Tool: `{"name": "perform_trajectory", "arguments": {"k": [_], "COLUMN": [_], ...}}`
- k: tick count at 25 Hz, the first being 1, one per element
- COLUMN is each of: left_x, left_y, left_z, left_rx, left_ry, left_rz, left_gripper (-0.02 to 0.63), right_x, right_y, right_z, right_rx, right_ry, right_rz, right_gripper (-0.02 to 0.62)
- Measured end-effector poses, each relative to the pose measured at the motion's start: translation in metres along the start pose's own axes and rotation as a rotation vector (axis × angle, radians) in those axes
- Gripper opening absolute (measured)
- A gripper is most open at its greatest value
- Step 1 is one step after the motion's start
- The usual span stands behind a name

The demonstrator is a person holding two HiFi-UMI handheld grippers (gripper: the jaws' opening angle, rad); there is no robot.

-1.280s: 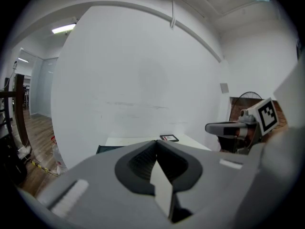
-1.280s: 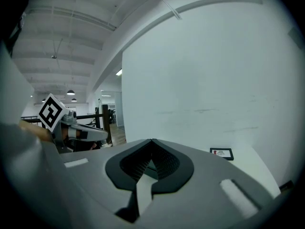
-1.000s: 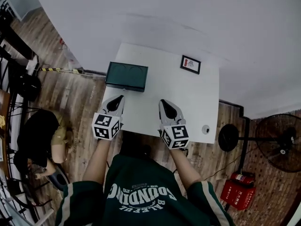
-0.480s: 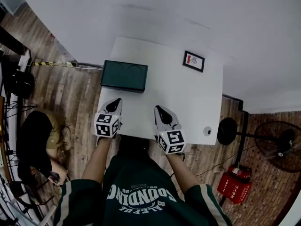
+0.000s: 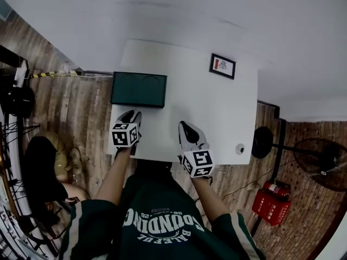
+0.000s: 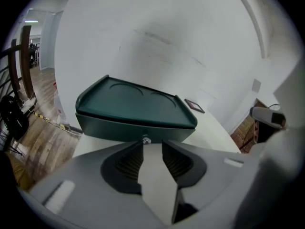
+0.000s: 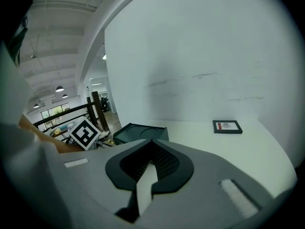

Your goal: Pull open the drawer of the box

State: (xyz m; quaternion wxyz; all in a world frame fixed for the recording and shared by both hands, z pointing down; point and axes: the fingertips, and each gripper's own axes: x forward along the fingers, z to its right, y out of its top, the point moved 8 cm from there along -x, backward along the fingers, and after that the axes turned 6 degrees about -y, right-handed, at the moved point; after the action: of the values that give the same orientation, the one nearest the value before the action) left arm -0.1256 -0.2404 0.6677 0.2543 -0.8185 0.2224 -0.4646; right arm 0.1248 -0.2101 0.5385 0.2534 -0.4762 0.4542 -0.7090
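My left gripper (image 5: 132,115) has moved up to the dark green rectangular plastic box (image 5: 139,90), upper left on the white table (image 5: 217,118). Jaws slightly apart, empty, with the small silver drawer knob (image 6: 145,140) just ahead of the gap. Best plan: centre, clamp the knob, pull straight back. Right gripper (image 5: 188,129), lower centre: jaws together, empty.

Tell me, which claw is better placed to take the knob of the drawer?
The left claw. Its jaws stand apart and point straight at the knob on the front of the green box. The right claw is shut, and the box lies off to its left.
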Motion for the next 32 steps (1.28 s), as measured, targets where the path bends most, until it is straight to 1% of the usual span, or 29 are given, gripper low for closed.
{"name": "perform_trajectory", "arguments": {"k": [3,8,10,12,16,32], "left_x": [0.012,0.023,0.024,0.025,0.025,-0.015], "left_y": [0.001,-0.002,-0.003,-0.004,-0.006,-0.058], "left_z": [-0.009,-0.017,-0.018,-0.017,-0.016,-0.003], "left_rx": [-0.02,-0.049,-0.046,-0.049,-0.064,-0.084], "left_ry": [0.011,0.011,0.026,0.027,0.025,0.045], "left_rz": [-0.027,-0.054,-0.052,-0.043,-0.034,-0.047], "left_gripper": [0.144,0.143,0.143,0.125,0.122,0.123], "right_x": [0.004,0.005,0.005,0.004,0.003,-0.027], "right_y": [-0.002,-0.002,-0.003,-0.004,-0.007,-0.017], "right_z": [0.003,0.005,0.005,0.007,0.009,0.004], "right_rx": [0.004,0.013,0.015,0.016,0.02,0.005], "right_ry": [-0.014,-0.034,-0.039,-0.042,-0.045,-0.027], "right_rz": [-0.011,-0.022,-0.025,-0.029,-0.032,-0.024], "right_gripper": [0.002,0.002,0.002,0.002,0.002,0.002]}}
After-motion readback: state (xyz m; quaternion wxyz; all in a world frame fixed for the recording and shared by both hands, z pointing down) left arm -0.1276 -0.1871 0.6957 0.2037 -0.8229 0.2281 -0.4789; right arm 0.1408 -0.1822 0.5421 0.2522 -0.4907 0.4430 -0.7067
